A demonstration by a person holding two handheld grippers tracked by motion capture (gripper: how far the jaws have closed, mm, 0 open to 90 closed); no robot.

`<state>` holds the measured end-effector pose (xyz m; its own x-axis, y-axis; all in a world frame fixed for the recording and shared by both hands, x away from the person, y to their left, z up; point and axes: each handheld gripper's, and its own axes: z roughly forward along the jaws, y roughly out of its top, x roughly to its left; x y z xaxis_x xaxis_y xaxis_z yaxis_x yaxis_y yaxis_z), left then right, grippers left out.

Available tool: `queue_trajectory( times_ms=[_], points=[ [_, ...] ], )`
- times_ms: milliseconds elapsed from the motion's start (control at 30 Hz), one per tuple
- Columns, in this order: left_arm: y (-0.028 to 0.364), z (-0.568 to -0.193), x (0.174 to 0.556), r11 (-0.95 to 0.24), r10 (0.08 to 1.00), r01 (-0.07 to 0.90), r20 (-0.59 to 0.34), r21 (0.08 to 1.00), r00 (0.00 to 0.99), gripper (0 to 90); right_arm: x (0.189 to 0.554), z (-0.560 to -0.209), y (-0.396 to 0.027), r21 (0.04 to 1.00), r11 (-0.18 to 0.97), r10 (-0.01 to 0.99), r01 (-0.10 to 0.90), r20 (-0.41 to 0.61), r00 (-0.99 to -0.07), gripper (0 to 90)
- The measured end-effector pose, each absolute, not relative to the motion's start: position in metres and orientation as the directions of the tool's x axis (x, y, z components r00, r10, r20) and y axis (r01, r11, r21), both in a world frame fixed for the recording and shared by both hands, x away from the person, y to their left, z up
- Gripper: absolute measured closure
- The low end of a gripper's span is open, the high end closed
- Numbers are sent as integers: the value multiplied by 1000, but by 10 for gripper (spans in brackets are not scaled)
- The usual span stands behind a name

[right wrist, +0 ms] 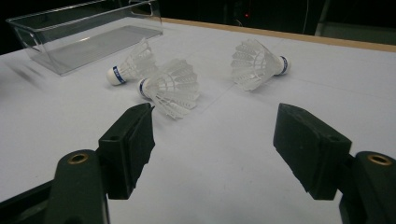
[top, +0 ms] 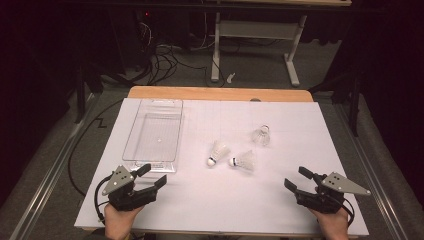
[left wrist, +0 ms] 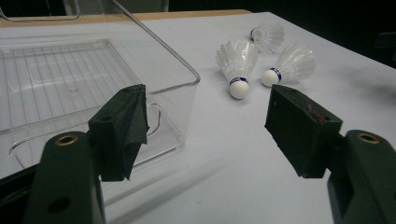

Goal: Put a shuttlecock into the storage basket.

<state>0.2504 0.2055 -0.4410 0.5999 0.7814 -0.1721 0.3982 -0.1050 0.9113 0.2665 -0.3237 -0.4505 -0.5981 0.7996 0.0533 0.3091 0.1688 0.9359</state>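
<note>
Three white feather shuttlecocks lie on the white table: one mid-table [top: 218,152] [left wrist: 237,60] [right wrist: 133,63], one just right of it [top: 243,161] [left wrist: 292,63] [right wrist: 173,86], and one farther back [top: 261,135] [left wrist: 268,35] [right wrist: 257,63]. An empty clear plastic tray [top: 152,132] [left wrist: 70,84] [right wrist: 84,32] stands at the left. My left gripper [top: 154,175] [left wrist: 208,121] sits open just in front of the tray's near end, holding nothing. My right gripper [top: 295,177] [right wrist: 215,135] is open near the front right, a short way from the nearest shuttlecock.
The white sheet covers a wooden tabletop [top: 220,93] whose far edge shows. Behind the table, on the dark floor, are cables [top: 160,62] and the white legs of another table [top: 250,45]. Bare white surface lies between the two grippers.
</note>
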Motion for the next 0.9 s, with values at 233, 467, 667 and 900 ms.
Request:
queue_trajectory(
  times_ms=[233,467,667,900],
  points=[
    [201,-440,251,-110,770,398,-175,911,613,306,267,-451,-324,935,168,801,313,55,-596,293],
    [196,-439,254,-105,765,401,-183,910,617,306,268,-451,-324,934,171,798,315,56,-600,293],
    [191,-438,257,-112,756,402,-185,909,628,304,268,-452,-324,930,176,797,324,58,-601,293],
    [185,-436,260,-118,750,402,-184,908,636,305,269,-453,-322,924,186,795,333,58,-604,293]
  ],
)
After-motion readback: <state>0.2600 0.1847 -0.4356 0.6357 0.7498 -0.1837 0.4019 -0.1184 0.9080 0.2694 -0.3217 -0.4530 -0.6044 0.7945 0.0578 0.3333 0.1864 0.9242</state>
